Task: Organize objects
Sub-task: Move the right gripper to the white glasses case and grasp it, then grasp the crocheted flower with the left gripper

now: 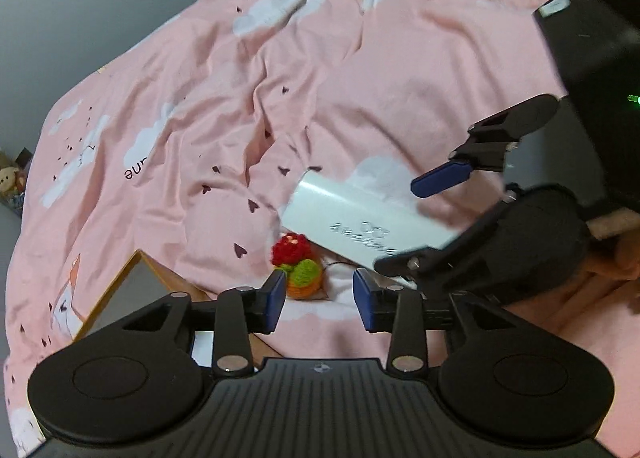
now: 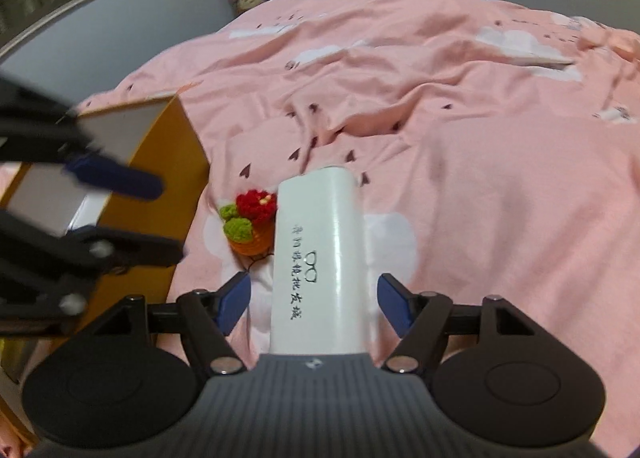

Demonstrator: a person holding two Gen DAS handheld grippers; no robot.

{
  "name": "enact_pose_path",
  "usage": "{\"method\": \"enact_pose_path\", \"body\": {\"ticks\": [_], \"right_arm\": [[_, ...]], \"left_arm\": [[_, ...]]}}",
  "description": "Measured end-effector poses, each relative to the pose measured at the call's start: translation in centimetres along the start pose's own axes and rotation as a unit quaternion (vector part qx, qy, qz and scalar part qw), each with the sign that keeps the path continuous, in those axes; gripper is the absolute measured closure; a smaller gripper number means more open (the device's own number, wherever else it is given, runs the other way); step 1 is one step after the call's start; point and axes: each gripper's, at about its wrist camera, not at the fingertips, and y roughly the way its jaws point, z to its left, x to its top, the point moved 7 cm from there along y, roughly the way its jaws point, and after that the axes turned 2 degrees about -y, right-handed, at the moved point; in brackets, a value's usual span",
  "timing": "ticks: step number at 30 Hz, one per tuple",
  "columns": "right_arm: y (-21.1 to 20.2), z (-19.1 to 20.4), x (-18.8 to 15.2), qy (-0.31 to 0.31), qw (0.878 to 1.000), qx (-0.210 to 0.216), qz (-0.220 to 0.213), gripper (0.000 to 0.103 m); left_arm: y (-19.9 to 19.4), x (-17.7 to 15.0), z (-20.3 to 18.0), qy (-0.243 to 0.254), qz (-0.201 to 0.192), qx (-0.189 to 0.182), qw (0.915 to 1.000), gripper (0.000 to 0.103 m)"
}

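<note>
The right tool stands wide, with the white case lying lengthwise between its blue pads; there is clear space on both sides, so nothing is gripped and the case rests on the pink bed cover. The left tool is partly open and empty. Just ahead of it sits the crochet flower, touching the near end of the case. The yellow-edged box lies to the left of both tools.

The step in hand looks like setting the case down and turning to the flower, though it may equally be a fresh grasp on the case; the pictures do not settle which.

To do it well:
- Back the right tool straight off along the case, so neither pad drags it.
- Bring the left tool over the flower from the side away from the case, pads either side of the orange pot.
- Close gently; the yarn will squash and could slip.
- Keep the two tools well apart, since they are crowding the same spot.
</note>
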Motion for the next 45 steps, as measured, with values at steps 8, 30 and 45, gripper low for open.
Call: {"method": "enact_pose_path", "body": {"ticks": [8,30,45], "right_arm": [[3.1,0.3,-0.3,-0.051,0.998,-0.006,0.02,0.033],[3.6,0.0,-0.4,-0.05,0.999,0.001,0.01,0.036],[1.2,0.8,-1.1,-0.061,0.997,-0.038,-0.01,0.038]], "left_arm": [[5.0,0.7,1.3,0.007,0.061,-0.012,0.9981,0.051],[4.4,0.6,2.8,-0.074,0.06,-0.014,0.9953,0.063],[-7.4,-3.0,8.0,-0.147,-0.002,0.033,0.9885,0.063]]}}
